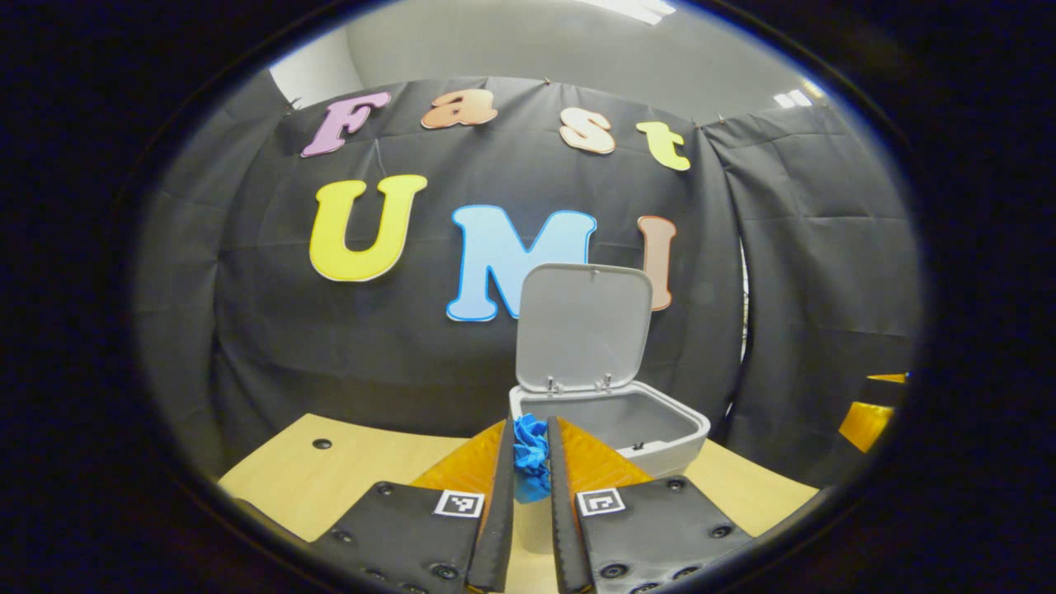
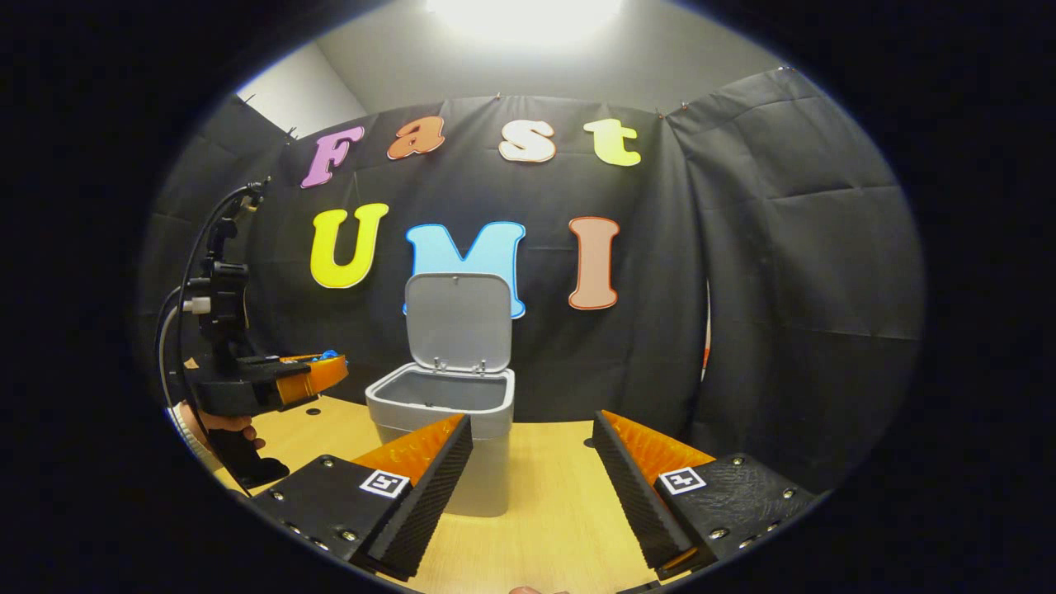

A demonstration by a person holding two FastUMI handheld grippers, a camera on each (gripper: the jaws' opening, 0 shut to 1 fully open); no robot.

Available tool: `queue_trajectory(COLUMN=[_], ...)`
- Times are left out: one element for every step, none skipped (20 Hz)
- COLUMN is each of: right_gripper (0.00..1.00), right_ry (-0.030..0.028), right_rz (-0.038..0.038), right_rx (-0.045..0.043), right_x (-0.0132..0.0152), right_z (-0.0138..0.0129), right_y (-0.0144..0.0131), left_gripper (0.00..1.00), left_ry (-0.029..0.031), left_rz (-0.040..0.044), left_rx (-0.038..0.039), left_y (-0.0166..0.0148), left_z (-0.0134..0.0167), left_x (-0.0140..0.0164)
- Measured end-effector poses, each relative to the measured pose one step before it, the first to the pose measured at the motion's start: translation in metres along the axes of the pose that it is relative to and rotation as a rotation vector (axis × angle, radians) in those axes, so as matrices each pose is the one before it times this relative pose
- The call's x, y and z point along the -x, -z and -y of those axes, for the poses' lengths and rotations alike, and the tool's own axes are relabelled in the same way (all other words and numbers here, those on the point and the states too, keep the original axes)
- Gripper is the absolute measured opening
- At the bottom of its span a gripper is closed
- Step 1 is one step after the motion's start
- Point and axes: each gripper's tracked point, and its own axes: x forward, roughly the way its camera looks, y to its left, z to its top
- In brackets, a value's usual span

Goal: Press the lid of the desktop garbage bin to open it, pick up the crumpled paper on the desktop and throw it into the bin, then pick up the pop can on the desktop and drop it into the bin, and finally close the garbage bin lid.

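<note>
In the left gripper view your left gripper (image 1: 532,462) is closed nearly all the way on the paper (image 1: 530,456), a blue crumpled wad pinched between both fingers at 6 o'clock, raised off the table (image 1: 346,470). The bin (image 1: 660,429) stands just beyond the fingertips, toward 5 o'clock from centre, its lid (image 1: 582,326) tipped up and back so the mouth is open. Judging from this, the wad is light and soft and will squash instead of slipping, so a mid-body pinch like the one you have should do; it may cling to a pad or drift on release, so bring it well over the mouth before you let go. In the right gripper view your right gripper (image 2: 532,470) stands wide open and holds nothing, with the table (image 2: 544,528) bare between its fingers. The bin (image 2: 441,412) is at 7 o'clock from centre, just behind the left finger, with the lid (image 2: 458,322) upright at its back edge. At 9 o'clock you see the left gripper (image 2: 318,371) side-on, level with the bin's rim and just short of it, a hand (image 2: 223,425) under its handle and a speck of blue paper (image 2: 328,355) at the tips. I can't make out the can in either view; expect it to be thin-walled and slick, best taken across its middle with a light squeeze
</note>
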Motion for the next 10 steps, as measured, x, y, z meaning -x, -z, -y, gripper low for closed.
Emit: queue_trajectory(right_gripper=[0.94, 0.94, 0.94, 0.94, 0.94, 0.94, 0.94, 0.94, 0.94, 0.94], right_ry=[0.0157, 0.01254, 0.01319, 0.0118, 0.01191, 0.01499, 0.01412, 0.01434, 0.01589, 0.01243], right_rz=[-0.00027, -0.00239, -0.00508, -0.00752, -0.0073, -0.0057, -0.00488, -0.00363, -0.00309, -0.00528], right_rx=[-0.00316, -0.00444, -0.00345, -0.00283, -0.00178, -0.00123, -0.00284, -0.00287, -0.00323, -0.00451], right_x=[-0.00142, -0.00146, -0.00178, -0.00021, -0.00058, -0.00067, -0.00011, 0.00007, 0.00078, 0.00106], right_z=[0.00714, 0.00628, 0.00605, 0.005, 0.00408, 0.00508, 0.00553, 0.00448, 0.00445, 0.00371], right_y=[-0.00028, 0.00163, 0.00195, 0.00269, 0.00173, 0.00117, 0.00079, 0.00159, 0.00036, 0.00201], left_gripper=[0.29, 0.29, 0.29, 0.29, 0.29, 0.29, 0.29, 0.29, 0.3, 0.33], left_ry=[0.00714, 0.0067, 0.01118, 0.00782, 0.00797, 0.00689, 0.00583, 0.00669, 0.00866, 0.00622], left_rz=[0.00538, 0.00551, 0.00151, -0.00265, -0.0031, -0.00515, -0.009, -0.01298, -0.01406, -0.01575], left_rx=[-0.00599, -0.00185, -0.0002, -0.00277, -0.00495, -0.00747, -0.0097, -0.00912, -0.00517, -0.00585], left_y=[-0.00189, -0.00155, -0.00197, 0.00044, 0.00065, 0.00238, 0.00297, 0.0043, 0.00487, 0.00497], left_z=[0.00512, 0.00494, 0.00487, 0.00455, 0.00384, 0.0034, 0.00247, 0.00263, 0.00288, 0.00206], left_x=[-0.01036, -0.01053, -0.01047, -0.01022, -0.00984, -0.00854, -0.00792, -0.00662, -0.00568, -0.00554])
